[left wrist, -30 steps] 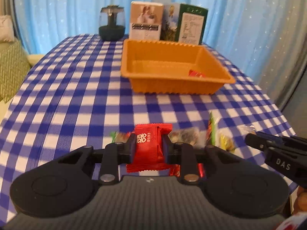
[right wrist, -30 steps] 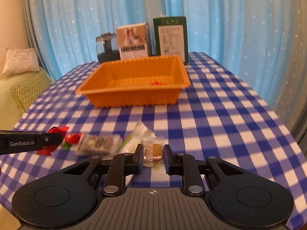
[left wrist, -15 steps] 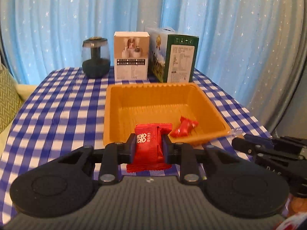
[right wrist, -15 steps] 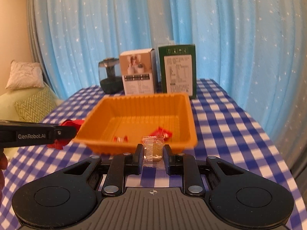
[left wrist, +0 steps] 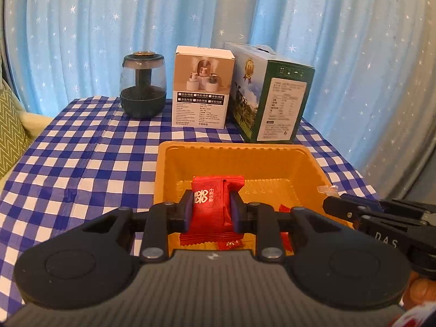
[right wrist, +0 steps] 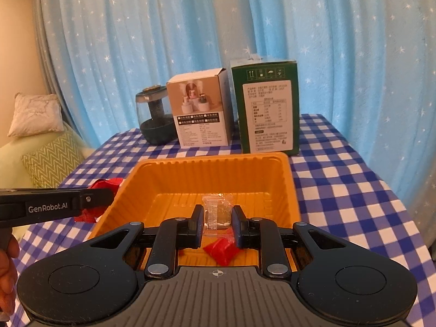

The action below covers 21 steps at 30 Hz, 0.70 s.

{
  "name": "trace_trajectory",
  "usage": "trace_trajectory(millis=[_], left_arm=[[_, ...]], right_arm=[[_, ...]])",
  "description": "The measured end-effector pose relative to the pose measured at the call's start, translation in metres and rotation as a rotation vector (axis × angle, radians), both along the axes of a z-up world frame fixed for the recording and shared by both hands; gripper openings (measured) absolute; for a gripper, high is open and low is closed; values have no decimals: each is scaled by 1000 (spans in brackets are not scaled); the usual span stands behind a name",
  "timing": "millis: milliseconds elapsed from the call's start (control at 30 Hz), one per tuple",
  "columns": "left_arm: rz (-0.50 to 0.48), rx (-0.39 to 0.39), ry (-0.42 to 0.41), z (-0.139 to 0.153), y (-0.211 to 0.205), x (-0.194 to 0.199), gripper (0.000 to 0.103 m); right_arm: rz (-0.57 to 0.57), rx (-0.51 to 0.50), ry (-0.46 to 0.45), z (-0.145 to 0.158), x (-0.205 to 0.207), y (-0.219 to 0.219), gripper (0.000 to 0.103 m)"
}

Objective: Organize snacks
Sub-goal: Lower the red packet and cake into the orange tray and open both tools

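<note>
Nearest the left camera, the left gripper (left wrist: 210, 209) is clamped on a red snack packet (left wrist: 215, 204), its pads pressing both sides. In the right camera, the right gripper (right wrist: 217, 219) pinches a small clear-wrapped candy (right wrist: 216, 212) the same way.

A second ago both grippers were low over the loose snacks at the table's near edge, with the orange tray (left wrist: 299, 169) well ahead. Now both have carried their catch forward and slightly up, and each packet hangs above the tray's near half. The grips have not changed on the way.

Inside the tray a few red candies (right wrist: 221, 249) already lie on the floor, so sorting is under way. The sensible next step looks like opening both jaws to drop the two packets in; the right gripper sits just beside the left, so they should part cleanly.

Beyond the tray stand a dark glass jar (left wrist: 143, 84), a white box (left wrist: 203, 92) and a green box (left wrist: 275, 100) on the blue checked tablecloth (left wrist: 81, 150), before a blue curtain (left wrist: 109, 27).
</note>
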<state>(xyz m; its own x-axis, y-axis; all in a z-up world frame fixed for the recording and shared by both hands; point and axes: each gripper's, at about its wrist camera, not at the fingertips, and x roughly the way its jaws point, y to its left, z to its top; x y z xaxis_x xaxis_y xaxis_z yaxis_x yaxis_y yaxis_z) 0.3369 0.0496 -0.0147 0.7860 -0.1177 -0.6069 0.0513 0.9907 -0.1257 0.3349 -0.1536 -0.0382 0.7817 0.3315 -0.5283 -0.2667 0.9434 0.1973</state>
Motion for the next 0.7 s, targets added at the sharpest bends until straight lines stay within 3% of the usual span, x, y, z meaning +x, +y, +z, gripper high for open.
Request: trace_trajectory(millis=[300, 367, 700], left_arm=[[-17, -2, 30, -15, 1, 17, 27], [-8, 4, 33, -17, 2, 18, 36], [14, 2, 21, -13, 7, 13, 40]], right_arm=[[25, 14, 30, -10, 21, 15, 22], [27, 17, 33, -11, 22, 17, 22], [17, 86, 55, -11, 23, 9, 22]])
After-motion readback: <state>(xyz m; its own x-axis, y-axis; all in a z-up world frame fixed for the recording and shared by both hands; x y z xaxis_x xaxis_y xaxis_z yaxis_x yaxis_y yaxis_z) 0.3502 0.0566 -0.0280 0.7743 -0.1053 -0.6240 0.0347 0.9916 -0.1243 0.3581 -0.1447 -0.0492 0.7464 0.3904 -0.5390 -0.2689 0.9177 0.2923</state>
